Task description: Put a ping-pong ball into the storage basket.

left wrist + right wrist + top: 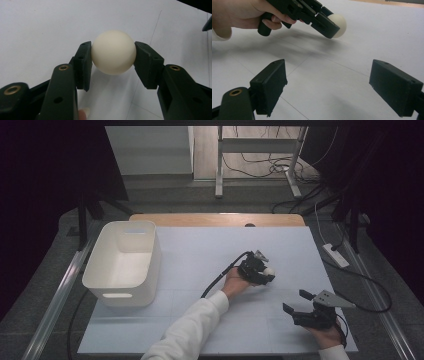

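A cream-white ball (113, 52) sits between the two black pads of my left gripper (113, 62), which press on its sides. From above, that left gripper (266, 273) is at the middle of the white table sheet with the ball (270, 270) at its tip, held by a hand in a white sleeve. In the right gripper view the ball (339, 21) hangs close over the sheet, with a shadow beneath it. My right gripper (294, 301) rests near the front right corner, jaws wide apart with nothing between them (327, 82).
A white plastic bin (120, 292) stands at the left side of the sheet (200, 245). A wooden table edge (215, 219) runs along the back. A power strip (336, 255) and cables lie off the right side.
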`<state>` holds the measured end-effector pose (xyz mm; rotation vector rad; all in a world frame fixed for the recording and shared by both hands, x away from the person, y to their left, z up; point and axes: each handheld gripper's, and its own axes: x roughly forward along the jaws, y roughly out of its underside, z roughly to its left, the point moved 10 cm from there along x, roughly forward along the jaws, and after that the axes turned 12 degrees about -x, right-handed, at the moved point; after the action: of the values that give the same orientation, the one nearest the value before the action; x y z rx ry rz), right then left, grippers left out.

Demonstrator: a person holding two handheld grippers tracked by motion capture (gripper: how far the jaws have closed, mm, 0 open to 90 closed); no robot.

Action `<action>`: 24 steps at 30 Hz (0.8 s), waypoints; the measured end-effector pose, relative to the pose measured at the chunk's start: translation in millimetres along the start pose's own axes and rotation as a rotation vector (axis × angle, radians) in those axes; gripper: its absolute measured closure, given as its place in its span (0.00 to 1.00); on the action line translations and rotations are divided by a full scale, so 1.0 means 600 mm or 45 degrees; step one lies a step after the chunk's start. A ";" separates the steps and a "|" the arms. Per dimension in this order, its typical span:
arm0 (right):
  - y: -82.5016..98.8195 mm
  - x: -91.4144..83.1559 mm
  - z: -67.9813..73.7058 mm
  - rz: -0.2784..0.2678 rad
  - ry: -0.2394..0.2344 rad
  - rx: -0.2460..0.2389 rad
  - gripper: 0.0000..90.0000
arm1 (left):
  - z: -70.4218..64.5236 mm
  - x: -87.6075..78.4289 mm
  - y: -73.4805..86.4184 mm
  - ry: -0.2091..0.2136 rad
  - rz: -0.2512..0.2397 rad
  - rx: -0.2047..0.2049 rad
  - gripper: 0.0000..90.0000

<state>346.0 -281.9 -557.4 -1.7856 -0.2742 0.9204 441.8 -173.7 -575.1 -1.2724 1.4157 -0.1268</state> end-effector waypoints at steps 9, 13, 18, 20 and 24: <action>0.000 0.001 0.000 0.003 -0.002 -0.001 0.16 | 0.004 -0.020 0.007 -0.015 -0.015 -0.003 0.56; 0.000 0.003 0.002 0.004 -0.002 -0.005 0.16 | 0.002 -0.032 0.008 -0.020 -0.027 0.002 0.56; -0.001 0.004 0.002 0.005 0.000 -0.007 0.16 | 0.002 -0.048 0.009 -0.023 -0.041 0.006 0.56; -0.001 0.004 0.003 0.008 -0.001 -0.009 0.16 | 0.003 -0.054 0.011 -0.023 -0.047 0.006 0.56; -0.001 0.004 0.003 0.007 -0.002 -0.008 0.16 | 0.004 -0.061 0.014 -0.025 -0.052 -0.001 0.56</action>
<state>346.5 -278.6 -558.2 -1.7919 -0.2738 0.9258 429.0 -142.5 -558.3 -1.3000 1.3737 -0.1407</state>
